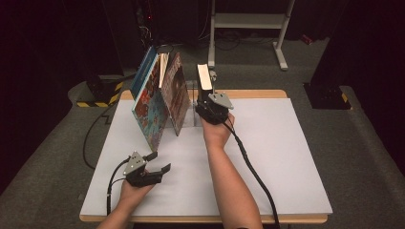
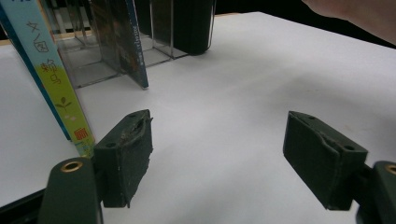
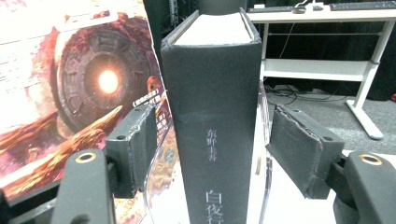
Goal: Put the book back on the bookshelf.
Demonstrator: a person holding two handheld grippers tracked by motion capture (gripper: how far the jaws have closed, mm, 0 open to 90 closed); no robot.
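Jaws of your right gripper point(image 3: 212, 140) are standing spread on either side of the black book point(image 3: 212, 116), with gaps showing between both pads and its covers, so you are not pinching it. That book is standing upright in the clear rack point(image 2: 93, 60), directly ahead of this gripper, the leaning picture books point(image 1: 157, 98) just to its left. Your left gripper point(image 2: 231, 154) is hovering with spread, empty jaws over the white table point(image 1: 286, 157), nearer you.

Wooden-edged table point(image 1: 258, 94), top covered by white sheet point(image 1: 286, 157). Clear divider rack point(image 2: 93, 65) stands on sheet at far side, ahead of left gripper point(image 1: 160, 162). Books upright in rack: colourful ones point(image 1: 153, 102) lean left; black book point(image 3: 212, 126) stands between right gripper point(image 3: 215, 144) jaws.
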